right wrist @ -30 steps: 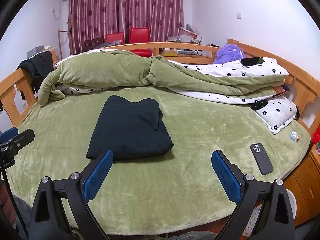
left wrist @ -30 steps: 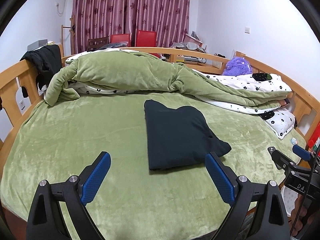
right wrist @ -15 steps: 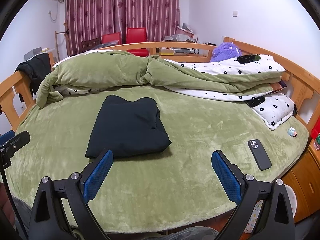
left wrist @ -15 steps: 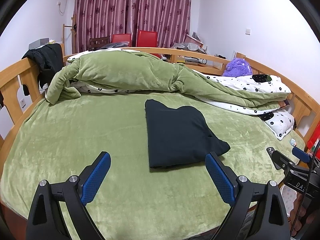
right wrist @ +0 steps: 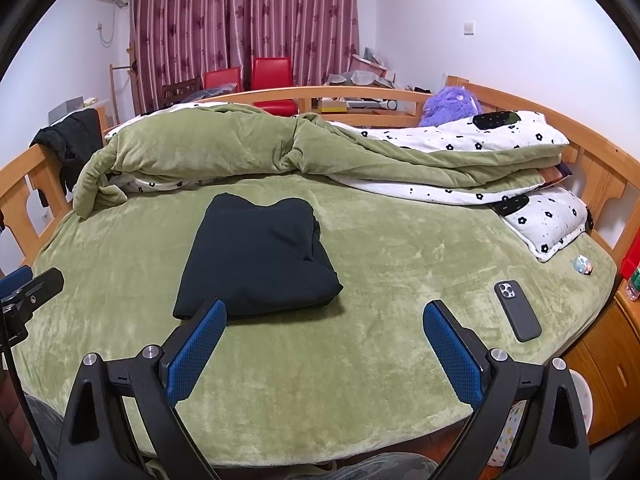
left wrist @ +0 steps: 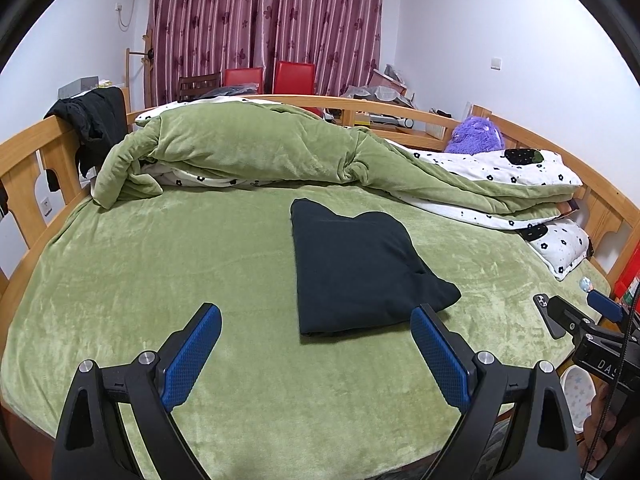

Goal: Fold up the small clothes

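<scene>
A black garment (left wrist: 360, 268) lies folded into a neat rectangle on the green bed cover (left wrist: 160, 264); the right wrist view shows the same black garment (right wrist: 260, 256) left of centre. My left gripper (left wrist: 316, 322) hovers open just short of its near edge, nothing between the blue pads. My right gripper (right wrist: 324, 318) is also open and empty, with its left pad near the garment's front corner. Each gripper shows at the edge of the other's view: the right gripper (left wrist: 580, 316) and the left gripper (right wrist: 28, 284).
A rumpled green duvet (left wrist: 260, 148) and flowered pillows (right wrist: 548, 216) line the far side. A dark phone (right wrist: 516, 310) and a small trinket (right wrist: 582, 264) lie at the right. Wooden rails (left wrist: 24, 160) ring the bed; a black jacket (left wrist: 96, 120) hangs on one.
Both grippers have pulled back and risen slightly from the folded garment, staying open. The garment has not moved.
</scene>
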{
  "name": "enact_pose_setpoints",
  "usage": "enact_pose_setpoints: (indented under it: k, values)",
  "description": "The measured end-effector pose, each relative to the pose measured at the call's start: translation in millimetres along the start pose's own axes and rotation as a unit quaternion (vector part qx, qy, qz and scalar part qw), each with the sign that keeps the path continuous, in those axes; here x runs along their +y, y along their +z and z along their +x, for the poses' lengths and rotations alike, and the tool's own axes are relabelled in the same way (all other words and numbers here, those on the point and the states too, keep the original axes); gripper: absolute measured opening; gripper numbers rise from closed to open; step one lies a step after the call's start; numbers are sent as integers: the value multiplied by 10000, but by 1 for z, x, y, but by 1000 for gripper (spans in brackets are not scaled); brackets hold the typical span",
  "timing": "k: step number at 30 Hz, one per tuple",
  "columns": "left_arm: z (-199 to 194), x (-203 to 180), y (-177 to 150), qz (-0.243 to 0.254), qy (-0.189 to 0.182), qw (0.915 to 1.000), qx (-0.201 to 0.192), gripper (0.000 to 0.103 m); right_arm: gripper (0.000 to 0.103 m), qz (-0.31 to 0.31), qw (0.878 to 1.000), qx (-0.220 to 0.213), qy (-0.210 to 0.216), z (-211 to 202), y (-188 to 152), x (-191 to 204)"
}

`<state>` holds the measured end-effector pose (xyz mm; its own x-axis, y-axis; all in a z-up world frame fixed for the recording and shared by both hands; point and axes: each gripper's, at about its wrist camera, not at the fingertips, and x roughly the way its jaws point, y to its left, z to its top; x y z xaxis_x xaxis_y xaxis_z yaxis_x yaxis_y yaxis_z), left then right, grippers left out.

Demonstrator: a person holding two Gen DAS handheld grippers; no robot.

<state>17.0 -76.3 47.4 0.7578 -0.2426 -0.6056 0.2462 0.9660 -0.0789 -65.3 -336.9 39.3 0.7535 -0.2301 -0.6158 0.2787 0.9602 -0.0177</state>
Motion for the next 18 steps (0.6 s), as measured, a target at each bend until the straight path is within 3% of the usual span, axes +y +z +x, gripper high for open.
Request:
enact_pose_setpoints:
  k: [18]
  values:
    - [0,1,0,-6,-2,10000,-1,96,98,0,10000,-1,1,-1,0,2]
